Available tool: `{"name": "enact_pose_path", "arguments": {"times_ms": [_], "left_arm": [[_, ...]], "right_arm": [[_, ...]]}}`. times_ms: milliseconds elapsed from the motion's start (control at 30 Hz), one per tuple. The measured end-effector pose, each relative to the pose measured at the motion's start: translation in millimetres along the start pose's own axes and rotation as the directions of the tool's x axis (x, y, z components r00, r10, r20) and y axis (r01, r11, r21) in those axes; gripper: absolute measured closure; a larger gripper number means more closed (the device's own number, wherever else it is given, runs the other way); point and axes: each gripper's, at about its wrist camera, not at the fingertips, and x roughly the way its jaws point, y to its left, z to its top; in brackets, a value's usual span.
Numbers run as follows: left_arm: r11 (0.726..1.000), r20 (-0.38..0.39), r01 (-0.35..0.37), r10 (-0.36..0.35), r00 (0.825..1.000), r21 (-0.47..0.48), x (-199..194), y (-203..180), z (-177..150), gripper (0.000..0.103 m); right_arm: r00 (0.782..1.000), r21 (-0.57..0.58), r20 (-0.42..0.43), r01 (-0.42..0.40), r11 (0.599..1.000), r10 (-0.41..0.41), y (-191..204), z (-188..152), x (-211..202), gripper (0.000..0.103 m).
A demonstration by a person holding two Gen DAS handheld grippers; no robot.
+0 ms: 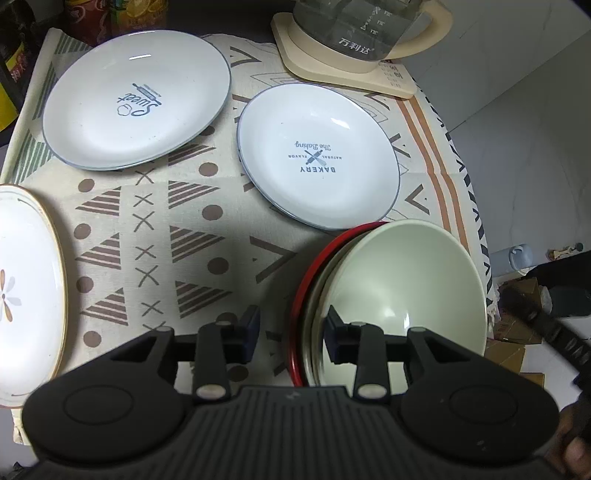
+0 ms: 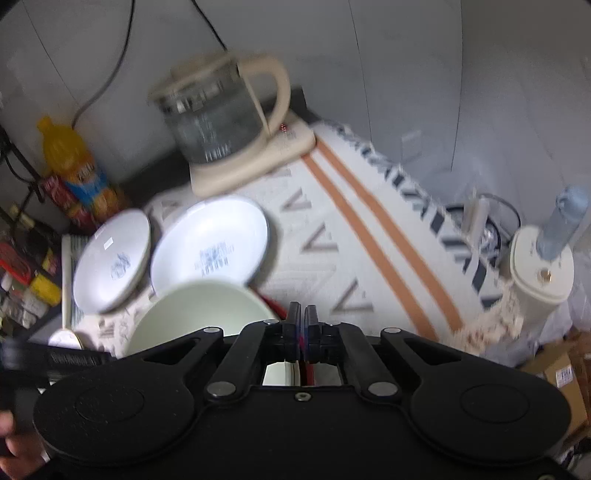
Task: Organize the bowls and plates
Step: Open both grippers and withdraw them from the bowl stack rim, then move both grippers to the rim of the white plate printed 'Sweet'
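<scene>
Nested bowls sit at the near right corner of the table [image 1: 207,221], which is covered in a patterned cloth. A pale green bowl [image 1: 399,280] rests inside a red bowl [image 1: 298,295], with a further cream rim showing between them. The left tool [image 1: 291,328] straddles the near edge of this stack with its jaws parted: 1 finger is outside the red wall and the other is inside the green bowl. Neither pad visibly presses on the rims, so it is released, probably either about to grip or just letting go.

The right tool [image 2: 303,314] is clenched at the far side of the stack. A red sliver shows between its pads, which suggests it is pinching the red bowl's rim to steady or tip the stack. That view is blurred, so the hold is a likely reading rather than a certain one.

Behind the bowls, 2 white plates lie flat and apart, 1 printed "Bakery" [image 1: 317,155] and 1 printed "Sweet" [image 1: 136,99]. An oval plate with a gold rim [image 1: 26,277] lies at the left edge, and a glass kettle [image 1: 369,33] stands at the back. The bowls appear gathered, while the plates are not yet stacked.
</scene>
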Motion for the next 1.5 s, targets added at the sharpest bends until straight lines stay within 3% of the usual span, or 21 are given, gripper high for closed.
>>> {"name": "enact_pose_path", "arguments": {"times_ms": [333, 600, 833, 1000, 1133, 1300, 1367, 1433, 1500], "left_arm": [[1.0, 0.0, 0.011, -0.011, 1.0, -0.005, -3, 1, 2, 0.069], [0.998, 0.058, 0.067, -0.066, 0.996, -0.008, -27, 8, 8, 0.068], [0.999, 0.102, 0.038, -0.035, 0.994, -0.03, -45, 37, 7, 0.067], [0.999, 0.119, 0.009, -0.005, 0.993, -0.036, -55, 58, 3, 0.067], [1.0, 0.138, -0.004, 0.007, 0.99, -0.021, -63, 69, -1, 0.066], [1.0, 0.178, 0.007, -0.008, 0.984, 0.004, -75, 78, -8, 0.045], [1.0, 0.181, 0.021, -0.025, 0.983, 0.021, -79, 80, -9, 0.03], [0.999, 0.174, 0.024, -0.028, 0.984, 0.026, -82, 83, -10, 0.021], [0.999, 0.171, 0.024, -0.029, 0.985, 0.034, -85, 86, -12, 0.021]], "right_arm": [[0.996, -0.028, -0.042, -0.073, 0.997, 0.072, 11, 6, 9, 0.1], [0.994, -0.083, -0.095, -0.059, 0.995, 0.051, 22, -4, 24, 0.101], [0.995, -0.08, -0.097, -0.016, 0.997, 0.008, 32, -5, 24, 0.099], [0.999, -0.075, -0.051, -0.003, 0.997, 0.0, 44, -2, 11, 0.078], [0.999, -0.067, -0.034, -0.012, 0.998, 0.009, 56, -3, 4, 0.076], [0.999, -0.072, -0.029, -0.015, 0.997, 0.013, 75, -10, -1, 0.065], [1.0, -0.071, -0.025, -0.019, 0.997, 0.018, 83, -13, -4, 0.059], [0.999, -0.078, -0.02, -0.028, 0.997, 0.026, 92, -16, -6, 0.053], [0.999, -0.092, -0.016, -0.032, 0.995, 0.031, 101, -18, -9, 0.044]]}}
